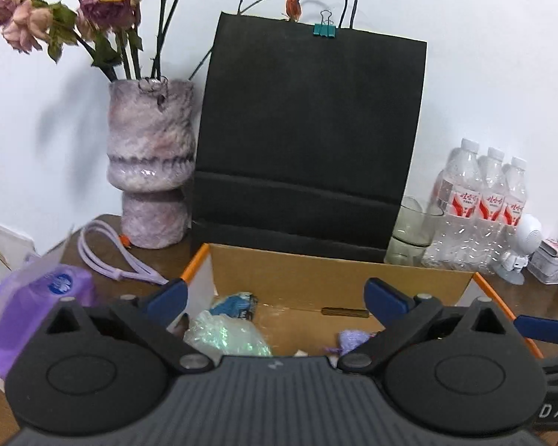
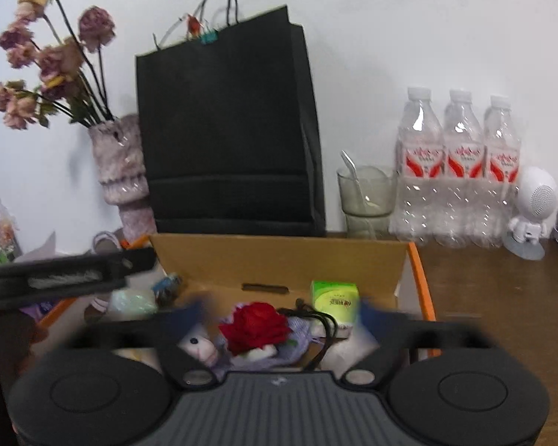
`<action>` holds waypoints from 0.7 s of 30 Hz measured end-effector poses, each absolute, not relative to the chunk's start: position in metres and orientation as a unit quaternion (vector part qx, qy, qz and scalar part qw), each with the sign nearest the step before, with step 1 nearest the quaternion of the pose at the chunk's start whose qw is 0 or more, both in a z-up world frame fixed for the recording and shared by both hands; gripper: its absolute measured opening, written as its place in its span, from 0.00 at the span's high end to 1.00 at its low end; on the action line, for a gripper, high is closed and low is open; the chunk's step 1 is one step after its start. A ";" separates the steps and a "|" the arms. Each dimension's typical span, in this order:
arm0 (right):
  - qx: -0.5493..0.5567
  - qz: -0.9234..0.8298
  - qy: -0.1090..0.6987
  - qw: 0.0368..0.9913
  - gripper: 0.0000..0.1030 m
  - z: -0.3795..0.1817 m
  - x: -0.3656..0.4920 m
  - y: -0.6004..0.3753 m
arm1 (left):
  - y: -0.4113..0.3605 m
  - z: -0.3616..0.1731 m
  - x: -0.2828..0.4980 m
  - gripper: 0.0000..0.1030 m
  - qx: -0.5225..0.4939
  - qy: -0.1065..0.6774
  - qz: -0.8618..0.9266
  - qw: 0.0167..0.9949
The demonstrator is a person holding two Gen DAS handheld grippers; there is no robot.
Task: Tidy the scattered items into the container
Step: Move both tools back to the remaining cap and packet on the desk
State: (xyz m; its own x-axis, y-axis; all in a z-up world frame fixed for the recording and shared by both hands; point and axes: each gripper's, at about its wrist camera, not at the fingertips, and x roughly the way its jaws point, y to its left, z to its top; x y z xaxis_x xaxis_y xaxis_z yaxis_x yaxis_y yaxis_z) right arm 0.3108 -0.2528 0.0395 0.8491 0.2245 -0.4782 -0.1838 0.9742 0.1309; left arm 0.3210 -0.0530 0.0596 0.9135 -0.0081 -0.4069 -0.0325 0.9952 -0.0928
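Right wrist: gripper fingertips blurred.

A dark brown wooden desk stands against a white wall. On it sit an open cardboard box, a black paper bag behind it, a mottled pink vase to the left, a lilac cord, a purple tissue pack, a glass, three water bottles, a white round figure and a small tin.

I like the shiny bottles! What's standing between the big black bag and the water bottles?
A clear glass cup with a spoon in it stands between the black bag and the water bottles; the right wrist view shows it best.
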 end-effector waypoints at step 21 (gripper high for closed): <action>0.036 0.095 0.279 0.955 0.00 0.044 0.312 -0.253 | -0.058 0.057 0.319 0.00 -0.033 0.224 0.025 0.974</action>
State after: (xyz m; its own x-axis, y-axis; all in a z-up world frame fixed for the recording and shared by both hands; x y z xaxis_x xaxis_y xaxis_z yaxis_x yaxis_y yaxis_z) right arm 0.3120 -0.2530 0.0440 0.8262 0.2019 -0.5260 -0.1615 0.9793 0.1223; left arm 0.3193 -0.0579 0.0571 0.8982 0.0330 -0.4384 -0.0630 0.9966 -0.0539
